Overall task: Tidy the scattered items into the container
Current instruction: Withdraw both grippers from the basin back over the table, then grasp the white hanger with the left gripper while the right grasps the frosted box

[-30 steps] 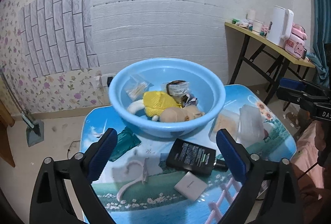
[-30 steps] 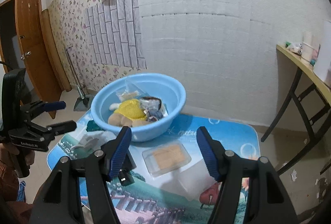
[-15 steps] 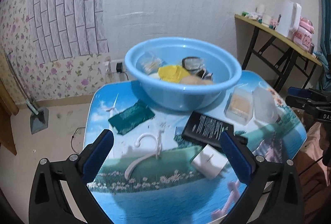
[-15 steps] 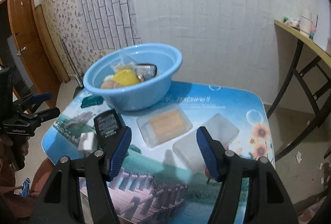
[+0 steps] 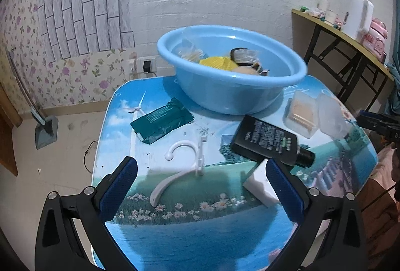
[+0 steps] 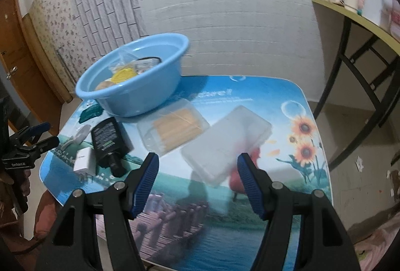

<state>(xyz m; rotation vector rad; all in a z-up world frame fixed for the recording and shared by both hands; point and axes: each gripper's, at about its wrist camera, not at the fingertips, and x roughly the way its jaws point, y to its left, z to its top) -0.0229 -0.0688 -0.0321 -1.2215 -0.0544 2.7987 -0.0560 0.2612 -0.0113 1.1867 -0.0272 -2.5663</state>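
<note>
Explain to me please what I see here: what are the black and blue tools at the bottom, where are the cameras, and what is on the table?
There is no robot. A person holds a two-finger gripper in each hand, and each gripper carries a wide-angle camera that looks forward along its fingers. So one picture comes from the left gripper and the other from the right gripper. The blue parts are finger pads. Both grippers are open and hold nothing.

On the table stands a blue basin with some items already inside. Outside it lie a green packet, a white hook, a black bottle, a white block, a clear box with tan sticks inside, and a cloudy lid. The right gripper points toward the lid.
</note>
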